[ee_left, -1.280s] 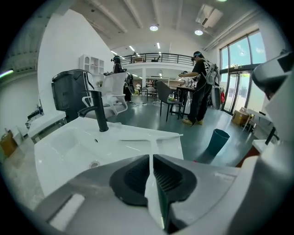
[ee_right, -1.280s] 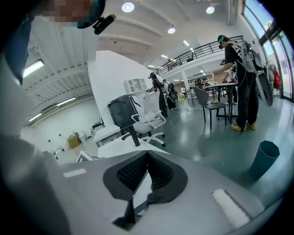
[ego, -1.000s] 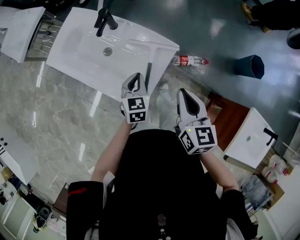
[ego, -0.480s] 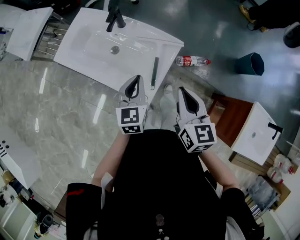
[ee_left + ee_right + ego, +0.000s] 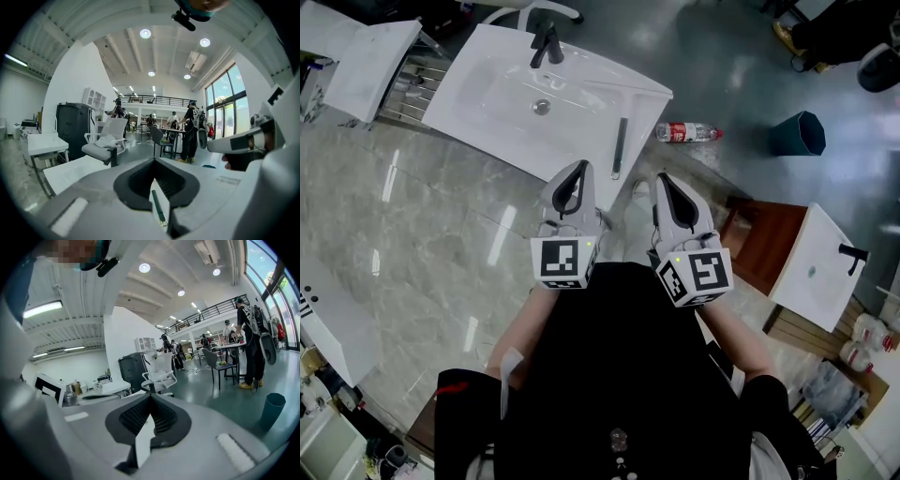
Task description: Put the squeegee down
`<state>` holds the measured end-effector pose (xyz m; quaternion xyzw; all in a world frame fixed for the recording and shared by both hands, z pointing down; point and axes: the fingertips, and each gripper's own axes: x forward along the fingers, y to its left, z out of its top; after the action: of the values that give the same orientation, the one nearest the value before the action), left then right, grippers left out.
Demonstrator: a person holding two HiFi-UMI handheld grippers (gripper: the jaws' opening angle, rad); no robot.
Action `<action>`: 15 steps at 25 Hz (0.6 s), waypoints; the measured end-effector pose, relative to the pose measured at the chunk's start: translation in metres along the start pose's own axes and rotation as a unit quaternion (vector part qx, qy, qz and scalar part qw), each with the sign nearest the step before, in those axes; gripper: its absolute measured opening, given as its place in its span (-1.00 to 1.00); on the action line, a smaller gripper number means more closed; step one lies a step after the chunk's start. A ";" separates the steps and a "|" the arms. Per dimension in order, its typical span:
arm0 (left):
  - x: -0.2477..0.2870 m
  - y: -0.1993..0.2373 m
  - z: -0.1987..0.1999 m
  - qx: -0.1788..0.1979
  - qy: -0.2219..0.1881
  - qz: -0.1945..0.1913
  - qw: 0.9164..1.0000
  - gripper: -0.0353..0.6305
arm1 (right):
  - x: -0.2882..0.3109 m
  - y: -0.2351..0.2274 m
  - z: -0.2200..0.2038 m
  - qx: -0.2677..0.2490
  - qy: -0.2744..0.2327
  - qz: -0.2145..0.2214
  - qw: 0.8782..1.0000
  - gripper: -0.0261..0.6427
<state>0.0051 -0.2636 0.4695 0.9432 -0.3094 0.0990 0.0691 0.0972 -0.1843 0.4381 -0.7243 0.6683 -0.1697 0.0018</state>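
The squeegee [image 5: 620, 146] lies on the right side of the white sink [image 5: 492, 103], dark handle toward me, pale blade across the basin's rim. My left gripper [image 5: 578, 168] hovers short of the sink's near edge, below and left of the handle, shut and holding nothing. My right gripper [image 5: 664, 180] floats beside it over the floor, also shut and holding nothing. In the left gripper view the squeegee handle [image 5: 158, 210] shows through the hole behind the closed jaws of the left gripper [image 5: 154, 159]. The right gripper [image 5: 151, 394] points across the room.
A black faucet [image 5: 547, 44] stands at the sink's far side. On the floor lie a plastic bottle [image 5: 687, 132] and a teal bin [image 5: 798, 133]. A second sink [image 5: 816, 267] on a wooden stand sits at the right. A white office chair [image 5: 105, 140] and several people are further off.
Both grippers have drawn back and up from the sink. The left one has moved away from the squeegee handle, which stays lying on the sink.
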 end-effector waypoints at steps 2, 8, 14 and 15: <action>-0.007 0.000 0.009 0.002 -0.012 0.001 1.000 -0.89 | -0.003 0.007 0.007 -0.006 -0.014 0.004 1.000 -0.92; -0.027 0.004 0.042 -0.016 -0.051 0.006 0.999 -0.89 | -0.006 0.023 0.030 -0.021 -0.049 0.013 0.999 -0.92; -0.043 0.009 0.059 0.008 -0.079 0.003 0.997 -0.89 | -0.014 0.033 0.048 -0.036 -0.071 0.018 0.997 -0.92; -0.044 0.009 0.062 0.008 -0.084 0.003 0.996 -0.89 | -0.016 0.034 0.050 -0.038 -0.074 0.017 0.996 -0.92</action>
<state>-0.0265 -0.2575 0.3998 0.9478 -0.3163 0.0222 0.0350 0.0763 -0.1839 0.3796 -0.7227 0.6848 -0.0902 0.0262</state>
